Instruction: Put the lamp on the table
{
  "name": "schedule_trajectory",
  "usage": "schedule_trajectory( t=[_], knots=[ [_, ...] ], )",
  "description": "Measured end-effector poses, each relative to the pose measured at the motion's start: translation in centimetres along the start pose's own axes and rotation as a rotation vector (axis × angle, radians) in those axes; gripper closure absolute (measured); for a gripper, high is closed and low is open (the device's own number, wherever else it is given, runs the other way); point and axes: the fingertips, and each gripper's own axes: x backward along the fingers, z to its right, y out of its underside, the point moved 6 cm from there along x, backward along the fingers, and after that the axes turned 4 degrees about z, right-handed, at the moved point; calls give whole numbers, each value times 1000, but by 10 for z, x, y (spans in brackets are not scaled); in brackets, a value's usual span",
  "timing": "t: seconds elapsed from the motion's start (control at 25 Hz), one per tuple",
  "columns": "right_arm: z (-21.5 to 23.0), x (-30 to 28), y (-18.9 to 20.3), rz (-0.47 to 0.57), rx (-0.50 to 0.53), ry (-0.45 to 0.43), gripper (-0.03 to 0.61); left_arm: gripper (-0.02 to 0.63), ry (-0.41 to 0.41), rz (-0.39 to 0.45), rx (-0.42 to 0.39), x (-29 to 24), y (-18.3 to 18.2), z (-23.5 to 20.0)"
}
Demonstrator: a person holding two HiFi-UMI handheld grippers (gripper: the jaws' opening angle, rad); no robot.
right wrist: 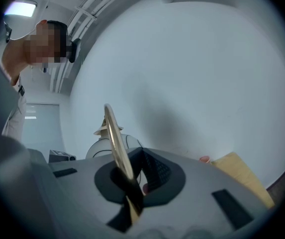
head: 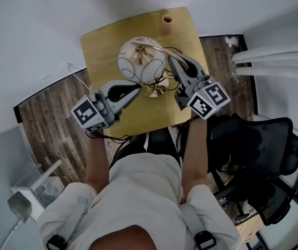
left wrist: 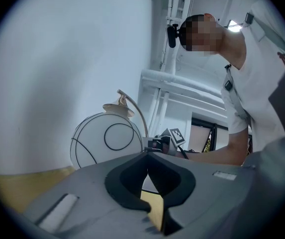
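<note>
Wood table [head: 99, 48] w/ lamp [head: 141, 61] & orange cup [head: 167, 19] on it.

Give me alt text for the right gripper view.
The right gripper is shut on the lamp's curved brass arm, with its white globe shade with black lines behind. A yellow wooden table corner shows at right, before a pale wall.

White black-lined lamp [head: 141, 60], brass stem [right wrist: 113, 133], yellow table [head: 102, 46]
</note>
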Motion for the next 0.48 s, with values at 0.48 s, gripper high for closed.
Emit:
schedule_trajectory(
  t=[0.48],
  knots=[
    [-17, 11, 10, -5, 39, 14, 580, 615, 27, 2, 11, 11, -2, 17]
  ],
)
